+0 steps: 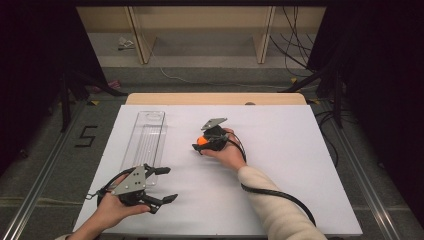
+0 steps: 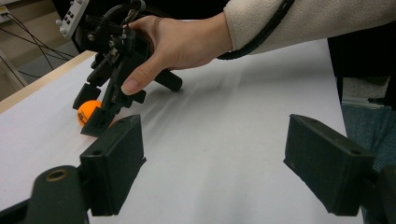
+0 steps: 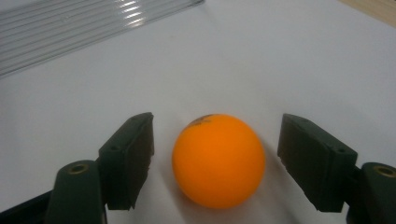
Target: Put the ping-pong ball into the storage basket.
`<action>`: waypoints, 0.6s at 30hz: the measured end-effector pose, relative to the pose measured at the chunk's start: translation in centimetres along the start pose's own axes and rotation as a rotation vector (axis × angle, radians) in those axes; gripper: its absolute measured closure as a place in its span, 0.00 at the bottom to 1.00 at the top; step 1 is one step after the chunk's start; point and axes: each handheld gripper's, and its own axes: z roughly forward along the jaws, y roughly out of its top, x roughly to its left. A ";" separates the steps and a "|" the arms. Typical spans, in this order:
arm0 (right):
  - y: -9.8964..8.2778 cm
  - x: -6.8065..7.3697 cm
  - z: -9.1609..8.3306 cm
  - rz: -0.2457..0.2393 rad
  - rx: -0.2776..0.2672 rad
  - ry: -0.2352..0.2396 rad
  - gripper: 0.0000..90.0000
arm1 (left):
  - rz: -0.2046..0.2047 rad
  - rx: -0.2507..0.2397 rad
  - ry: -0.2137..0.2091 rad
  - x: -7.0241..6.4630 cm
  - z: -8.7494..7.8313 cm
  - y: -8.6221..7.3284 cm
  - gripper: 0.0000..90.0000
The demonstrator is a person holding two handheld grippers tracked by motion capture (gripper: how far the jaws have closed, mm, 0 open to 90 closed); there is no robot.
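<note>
Right claw down low on the white counter, tipped toward the surface, gripped from behind by the right hand. Orange ball sitting squarely between its two black jaws, resting on the counter. Gap visible on both sides of the ball in the right gripper view, so no pad pressing on it: jaws part-way in, straddling, not clamping. Small dark print on top of the ball, facing away from the claw. From the left gripper view, same story: ball tucked at the tip of the right claw, one jaw in front of it, one behind.

Beyond the right claw's tips and off to its left, ribbed clear plastic tray lying flat, well apart from the ball. In the high view, that long tray lying to the left of the ball, its near end just beside the left claw.

Left claw held near the counter's front edge in the left hand, grey three-cornered plate on top. Jaws spread wide, nothing between them but bare counter. Pointing across toward the right hand, with the ball ahead and to the left of its jaws, well apart. Black cable trailing back along the cream sleeve.
</note>
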 end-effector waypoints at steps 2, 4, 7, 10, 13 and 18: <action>0.0 0.0 0.0 0.001 0.000 0.001 0.34 | 0.001 0.000 0.000 0.0 0.0 0.0 0.21; -0.1 0.0 0.1 0.002 0.000 0.000 0.35 | 0.001 0.000 -0.001 0.0 0.0 0.0 0.21; -0.2 0.1 0.1 0.001 0.007 0.001 0.38 | 0.001 0.001 -0.001 0.0 0.0 0.0 0.21; -0.2 0.1 0.1 0.005 0.004 0.004 0.42 | 0.001 0.001 -0.001 0.0 0.0 0.0 0.21; -0.2 0.0 0.1 0.006 0.003 0.005 0.44 | 0.001 0.001 -0.002 0.0 0.0 0.0 0.22; -0.2 0.0 0.1 0.005 0.003 0.011 0.48 | 0.001 0.002 -0.002 0.0 0.0 0.0 0.22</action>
